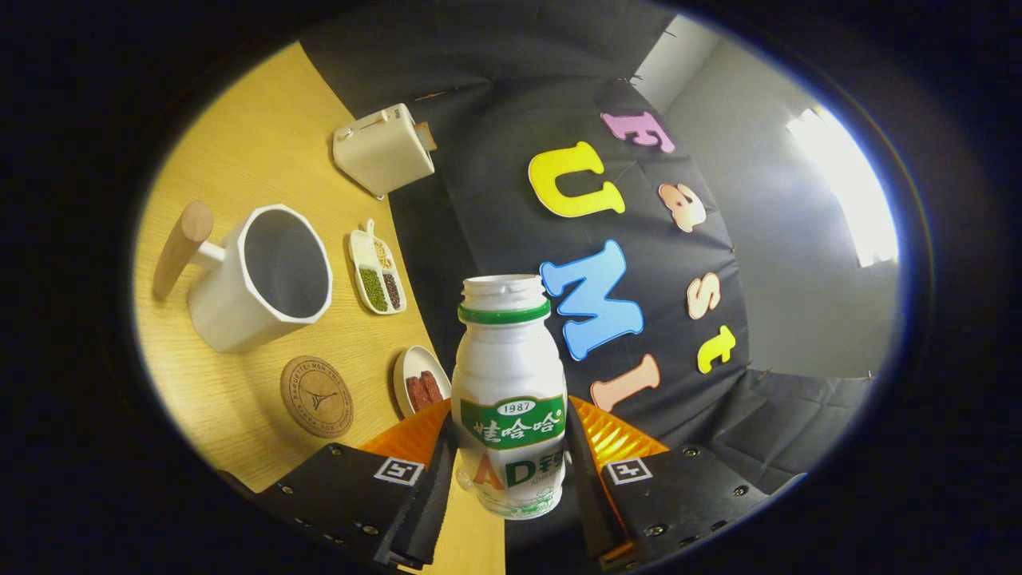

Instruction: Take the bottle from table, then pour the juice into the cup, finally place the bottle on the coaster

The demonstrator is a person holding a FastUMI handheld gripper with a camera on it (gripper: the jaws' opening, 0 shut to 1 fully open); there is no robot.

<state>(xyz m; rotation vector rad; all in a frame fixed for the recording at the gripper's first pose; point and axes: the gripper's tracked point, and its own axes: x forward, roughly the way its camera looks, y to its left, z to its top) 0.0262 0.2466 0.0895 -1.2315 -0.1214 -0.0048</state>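
The bottle (509, 399) is being held clamped between the fingers of the tool (511, 471), lifted off the tabletop (239, 144), cap off. It is judged light, smooth, slippery plastic, best gripped at the labelled belly. The cup (263, 275) and coaster (317, 396) are waiting beyond, with snack dishes (377, 273) crowding nearby.

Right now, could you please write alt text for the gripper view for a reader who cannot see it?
The tool is shut on a white juice bottle, cap off, lifted and tilted over a wooden table. Beyond it stand a white cup, a round coaster, two snack dishes and a cream toaster.
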